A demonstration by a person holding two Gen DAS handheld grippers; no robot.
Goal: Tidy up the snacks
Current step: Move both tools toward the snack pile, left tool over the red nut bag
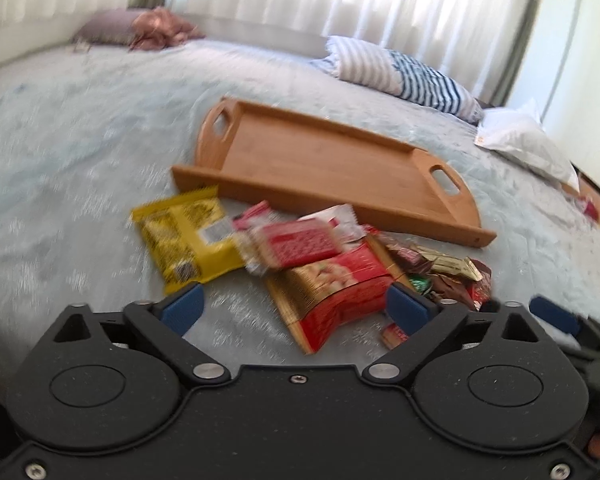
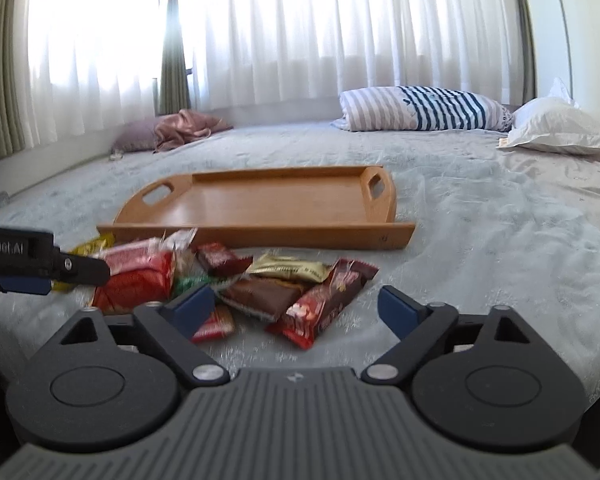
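On the bed [image 2: 480, 240], the snacks [image 2: 260, 284] lie heaped just before the empty tray [image 2: 260, 204]; left tool [image 1: 296, 312] and right tool [image 2: 296, 308] tilt downward over them, jaws apart, gripping nothing.

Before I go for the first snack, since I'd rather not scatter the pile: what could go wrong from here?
1. The snack packets overlap in a heap, so closing on one may drag or flip its neighbours.
2. The left gripper and right gripper, both open, sit close together at the same pile and could collide.
3. The wooden tray rests on soft bedding; a nudge against its rim might tilt or shift it.
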